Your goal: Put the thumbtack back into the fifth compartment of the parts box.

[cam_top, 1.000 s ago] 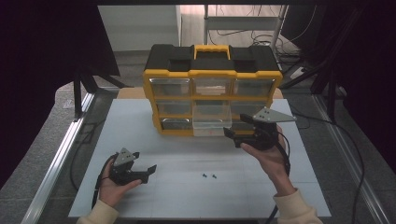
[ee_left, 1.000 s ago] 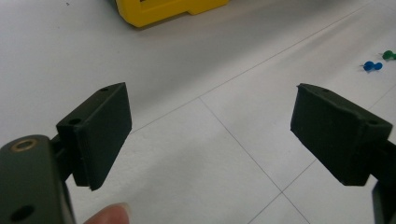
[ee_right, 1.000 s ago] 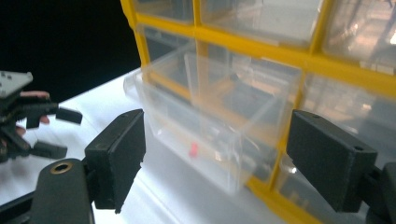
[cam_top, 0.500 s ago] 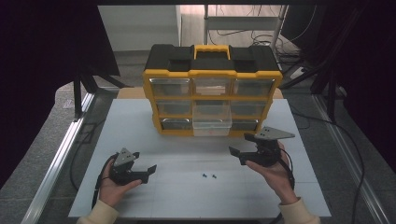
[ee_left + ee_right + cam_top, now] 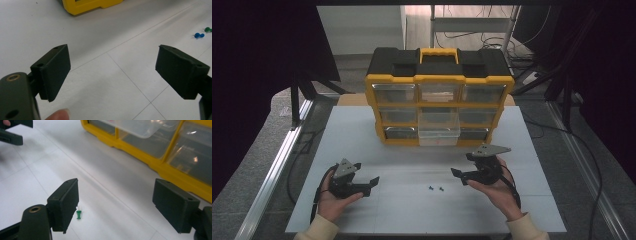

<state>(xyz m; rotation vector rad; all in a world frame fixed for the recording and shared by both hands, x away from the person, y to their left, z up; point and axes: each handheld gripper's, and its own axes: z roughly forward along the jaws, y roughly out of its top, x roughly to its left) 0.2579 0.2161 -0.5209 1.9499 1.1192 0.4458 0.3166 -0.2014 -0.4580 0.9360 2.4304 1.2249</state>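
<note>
Left tool: the black two-jaw left tool (image 5: 373,183) rests low over the white bench (image 5: 362,135) in the person's left hand (image 5: 331,201), jaws spread wide, nothing between them.
Right tool: the black two-jaw right tool (image 5: 463,166), held in the right hand (image 5: 497,187), stands wide apart and empty, angled toward the pins.
Pins: a small blue push pin (image 5: 199,35) and a small green push pin (image 5: 79,214) lie just beside each other on the bench, between the two tools, nearer the right one.
Organiser: the yellow-and-black plastic drawer organiser (image 5: 439,97) stands at the far side of the bench; its clear plastic middle drawer (image 5: 439,134) in the bottom row is pulled out.
</note>
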